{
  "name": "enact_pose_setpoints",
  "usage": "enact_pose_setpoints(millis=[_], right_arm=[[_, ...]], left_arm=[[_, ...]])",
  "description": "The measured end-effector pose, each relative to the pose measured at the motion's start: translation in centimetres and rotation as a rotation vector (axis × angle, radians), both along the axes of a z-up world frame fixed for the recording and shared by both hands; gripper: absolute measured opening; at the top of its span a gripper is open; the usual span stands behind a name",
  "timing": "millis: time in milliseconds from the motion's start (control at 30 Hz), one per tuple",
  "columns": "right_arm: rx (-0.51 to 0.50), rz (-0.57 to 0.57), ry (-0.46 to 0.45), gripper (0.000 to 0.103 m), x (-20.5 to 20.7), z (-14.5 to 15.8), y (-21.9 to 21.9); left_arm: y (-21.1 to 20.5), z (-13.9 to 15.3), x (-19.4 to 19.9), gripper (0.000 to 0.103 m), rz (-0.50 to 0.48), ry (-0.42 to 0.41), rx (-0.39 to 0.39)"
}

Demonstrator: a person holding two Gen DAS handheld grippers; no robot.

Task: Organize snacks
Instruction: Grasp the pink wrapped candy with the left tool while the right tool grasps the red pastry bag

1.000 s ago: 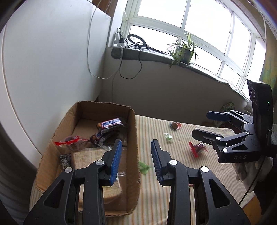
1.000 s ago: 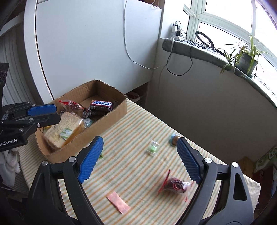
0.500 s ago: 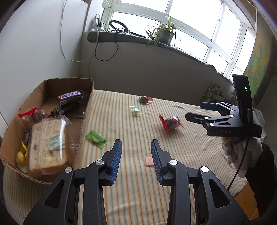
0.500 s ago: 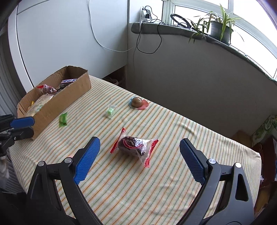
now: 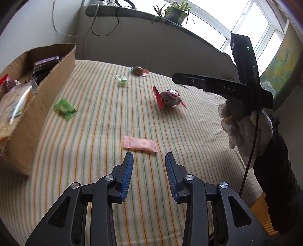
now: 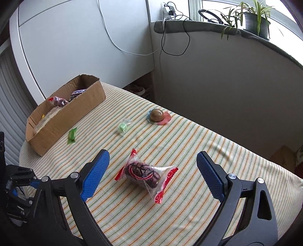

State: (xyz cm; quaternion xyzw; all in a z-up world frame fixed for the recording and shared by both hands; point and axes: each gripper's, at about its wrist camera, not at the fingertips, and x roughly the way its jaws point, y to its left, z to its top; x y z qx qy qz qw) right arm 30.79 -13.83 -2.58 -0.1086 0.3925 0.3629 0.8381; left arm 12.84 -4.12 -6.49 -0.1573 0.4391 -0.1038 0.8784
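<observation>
My left gripper [image 5: 149,158] is open and empty, just short of a pink wafer packet [image 5: 140,144] on the striped cloth. My right gripper [image 6: 152,159] is wide open and empty, hovering above a red-ended clear pack with a dark cake [image 6: 145,173], also in the left wrist view [image 5: 169,97]. A green packet [image 5: 65,109] lies beside the cardboard box [image 5: 28,121]. A small green candy [image 6: 123,127] and a brown round sweet [image 6: 158,115] lie farther back. The box [image 6: 75,115] holds bread, chocolate bars and a red pack.
The table edge runs close to the box on the left and near my right hand [image 5: 244,124] on the right. A wall and a windowsill with a plant [image 6: 253,17] and cables stand behind the table.
My left gripper swung away from the box to the pink packet at the table's front. My right gripper moved right and down over the red-ended cake pack.
</observation>
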Motion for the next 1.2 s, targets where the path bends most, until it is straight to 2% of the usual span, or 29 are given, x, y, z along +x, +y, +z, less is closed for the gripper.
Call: enact_pose_setpoints(millis=[267,567,733,933,1067,1200], right_arm=[[0.076,0.078,0.128,0.095,2.8,-1.3,1.3],[0.062,0.150,0.190,0.095,3.2,-2.7,2.2],[0.032,0.188,0.196,0.095,2.3,-2.9,2.1],[-0.062,0.204,0.174,0.095,0.9,-4.2,2.2],[-0.070,0.224,0.187,0.095,0.0,-4.6,1.8],[-0.132,0.210,0.117,0.093,-0.7,-4.6,2.3]], left_arm=[[-0.7,-1.2,1.3,0.033,0.012,0.035,0.001],[-0.6,-1.3,3.0,0.033,0.012,0.024,0.032],[-1.2,-1.4,4.0,0.033,0.003,0.015,0.065],[-2.0,-1.5,5.1,0.033,-0.004,0.001,0.115],[-2.5,-1.6,5.2,0.033,-0.019,-0.005,0.138],[-2.7,-1.5,5.4,0.033,-0.022,-0.007,0.152]])
